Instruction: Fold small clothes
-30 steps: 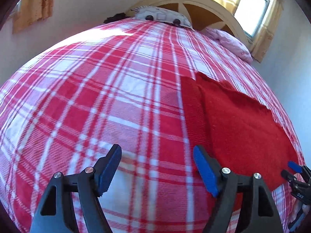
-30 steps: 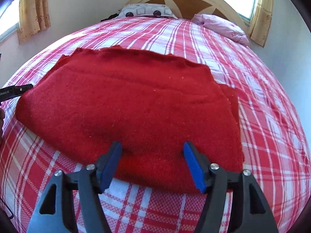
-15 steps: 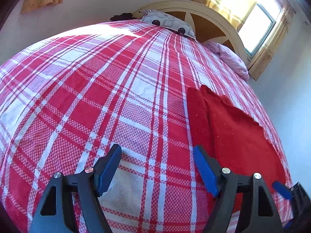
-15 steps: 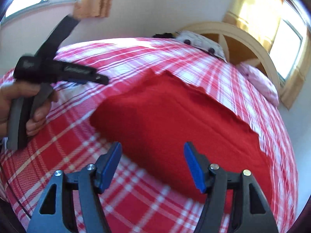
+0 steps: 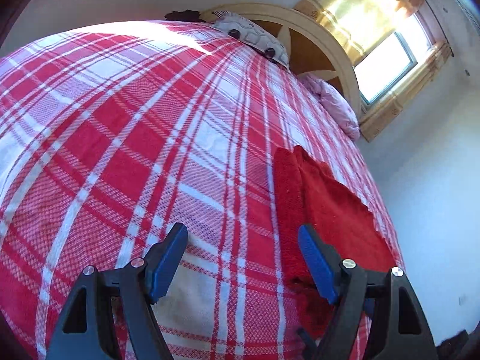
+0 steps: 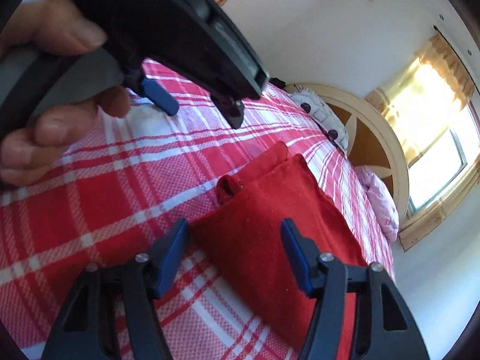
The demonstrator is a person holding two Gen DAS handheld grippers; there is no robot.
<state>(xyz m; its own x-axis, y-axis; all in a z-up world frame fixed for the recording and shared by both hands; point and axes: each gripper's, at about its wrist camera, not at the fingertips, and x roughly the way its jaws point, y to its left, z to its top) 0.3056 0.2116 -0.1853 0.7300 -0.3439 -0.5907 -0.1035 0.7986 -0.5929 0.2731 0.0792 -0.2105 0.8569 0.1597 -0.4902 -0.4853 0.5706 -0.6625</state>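
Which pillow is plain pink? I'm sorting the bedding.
The pink pillow by the window, at the headboard's right. The other pillow, further left, is pale with dark dots.

A bed (image 5: pixel 150 138) under a red-and-white plaid cover fills the room. At its head stands an arched cream headboard (image 5: pixel 327 42) with a patterned pillow (image 5: pixel 255 40) and a pink pillow (image 5: pixel 336 102). White walls (image 5: pixel 435 195); a sunlit window (image 5: pixel 387 63) with yellow curtains (image 5: pixel 354 15).

red cloth (image 6: pixel 270 240) near edge cut off
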